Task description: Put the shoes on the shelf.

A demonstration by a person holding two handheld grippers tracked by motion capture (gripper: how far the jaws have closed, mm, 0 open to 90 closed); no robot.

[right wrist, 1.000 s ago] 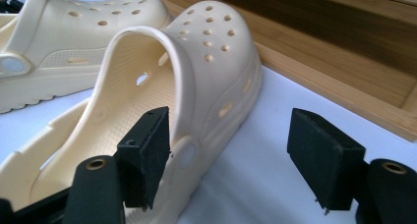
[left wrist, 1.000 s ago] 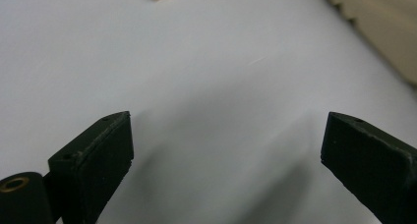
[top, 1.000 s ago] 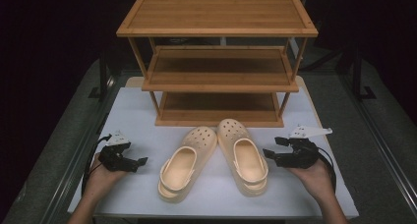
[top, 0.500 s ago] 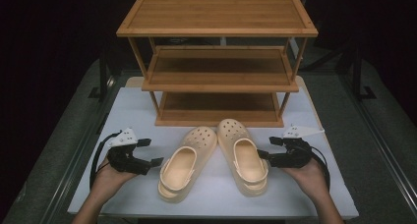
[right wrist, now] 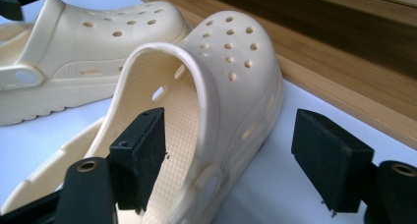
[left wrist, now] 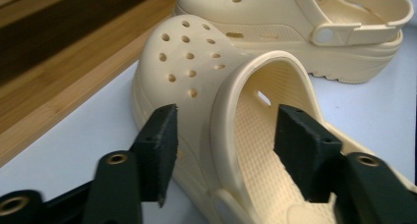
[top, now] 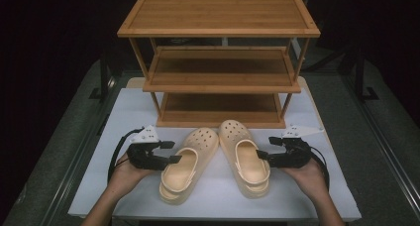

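Note:
Two cream clogs lie side by side on the white table, toes toward the rack. My left gripper (top: 174,151) (left wrist: 223,140) straddles the outer side wall of the left clog (top: 188,166) (left wrist: 196,62), one jaw outside and one inside the opening. Its jaws have just been closing, and a gap still shows at the inner pad (left wrist: 305,155). My right gripper (top: 267,147) (right wrist: 231,153) stands open across the side wall of the right clog (top: 245,156) (right wrist: 236,52). One of its jaws is inside the shoe, the other well clear outside.
A three-tier wooden shoe rack (top: 218,13) stands just behind the clogs, with bare shelves. The white table (top: 297,201) ends close in front of the person's hands. Dark floor and metal rails flank it on both sides.
My left gripper has moved right and up to the left clog, and its jaws have narrowed around the shoe's side wall. The right gripper has barely shifted.

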